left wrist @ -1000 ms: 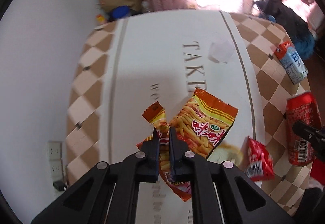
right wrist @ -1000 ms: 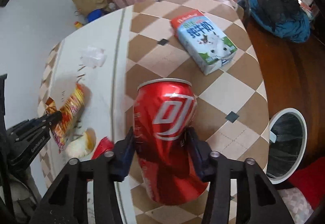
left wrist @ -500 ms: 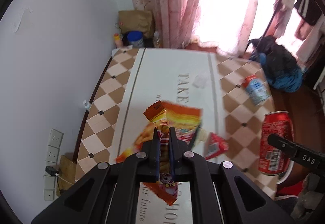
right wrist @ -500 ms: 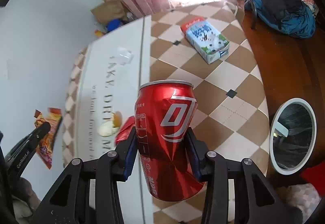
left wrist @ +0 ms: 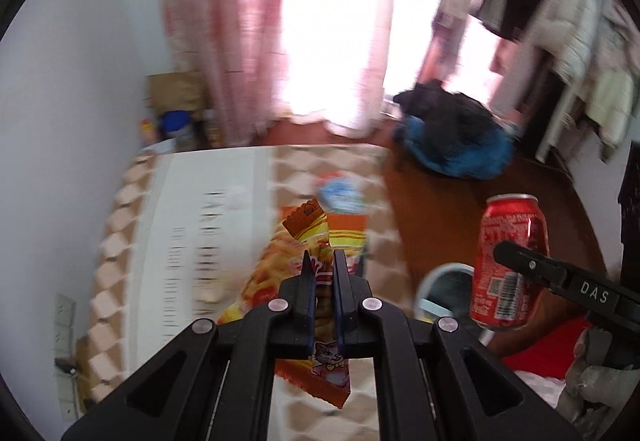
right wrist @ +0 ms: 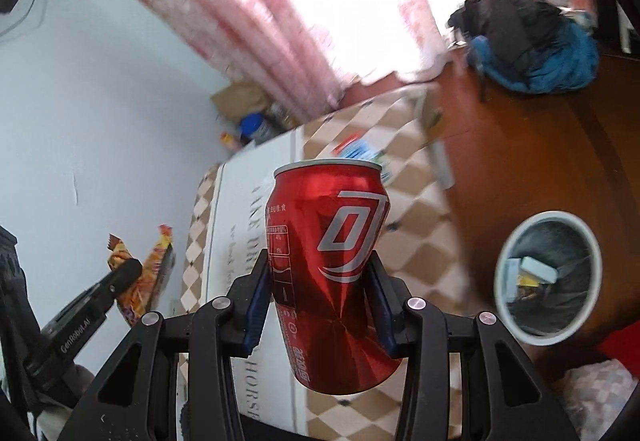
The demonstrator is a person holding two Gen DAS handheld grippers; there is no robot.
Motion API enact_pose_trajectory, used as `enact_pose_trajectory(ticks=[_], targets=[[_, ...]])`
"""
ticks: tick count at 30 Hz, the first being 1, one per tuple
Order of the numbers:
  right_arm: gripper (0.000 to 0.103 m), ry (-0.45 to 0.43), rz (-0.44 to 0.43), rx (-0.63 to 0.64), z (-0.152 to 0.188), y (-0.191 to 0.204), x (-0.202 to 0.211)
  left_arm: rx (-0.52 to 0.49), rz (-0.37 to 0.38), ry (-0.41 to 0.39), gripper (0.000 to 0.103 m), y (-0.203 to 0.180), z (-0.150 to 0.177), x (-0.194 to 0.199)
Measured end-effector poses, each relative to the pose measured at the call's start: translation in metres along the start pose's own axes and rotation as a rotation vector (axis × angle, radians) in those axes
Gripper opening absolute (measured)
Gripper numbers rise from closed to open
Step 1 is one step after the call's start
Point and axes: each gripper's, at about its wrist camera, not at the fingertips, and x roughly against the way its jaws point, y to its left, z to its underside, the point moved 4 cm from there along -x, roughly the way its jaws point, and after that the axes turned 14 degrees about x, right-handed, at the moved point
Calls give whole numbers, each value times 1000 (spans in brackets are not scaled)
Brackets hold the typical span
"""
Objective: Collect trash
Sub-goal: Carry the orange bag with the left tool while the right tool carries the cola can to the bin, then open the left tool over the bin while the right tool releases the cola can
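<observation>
Our left gripper (left wrist: 320, 271) pinches snack wrappers (left wrist: 308, 241); right gripper (right wrist: 320, 273) squeezes the dented can (right wrist: 330, 273), both held above the table (right wrist: 416, 241). Thin wrappers could slip before reaching the bin (right wrist: 548, 275) beside the table's right edge.

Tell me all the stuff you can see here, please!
Soda can: one, red, held up in the right tool.
Snack wrappers: orange-yellow, count unclear, pinched in the left tool.
Milk carton: one, blue-white, on the table, blurred.
Table: one, checked brown with a white lettered strip.
Bin: one, pale rim, on the floor, litter inside.
Curtains: pink, at the window.
Clothes heap: black and blue, on the floor.
Left tool: shut.
Right tool: gripping.
</observation>
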Motion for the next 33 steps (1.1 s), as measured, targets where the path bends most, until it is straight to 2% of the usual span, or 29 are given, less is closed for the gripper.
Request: enact_pose_trajectory(ticks=[7,11,16,19,22,25,26,28,29,30,31,33], targets=[[46,-35,124,-117,23,-118,71,-131,114,114,4,-126,38,-46],[46,-20,170,-201,44,-188,87,-177,150,234,4,-186,66,-95],[46,39,198,-303,79,-268,77,-177,173,370,5,-227,95,-156],[46,87,186,-377,106,-312,58,-150,185,487,6,-240,111,-197],[46,129,161,-438,130,-343,38,-148,182,554,6,-247,120,-221],[46,167,137,-483,147,-364,16,-140,146,613,9,-247,127,-247],[46,182,132,-499,153,-371,7,-142,138,624,12,-246,129,-254],[46,209,115,-530,163,-381,-11,-136,119,631,32,-245,134,-262],[46,222,109,-542,168,-385,-17,-126,112,637,61,-242,136,-265],[47,235,104,-554,171,-388,-25,-115,105,637,84,-239,137,-267],[47,256,102,-569,174,-391,-34,-110,98,632,87,-234,136,-269],[60,304,98,-595,177,-393,-53,-117,64,632,87,-227,137,-272]])
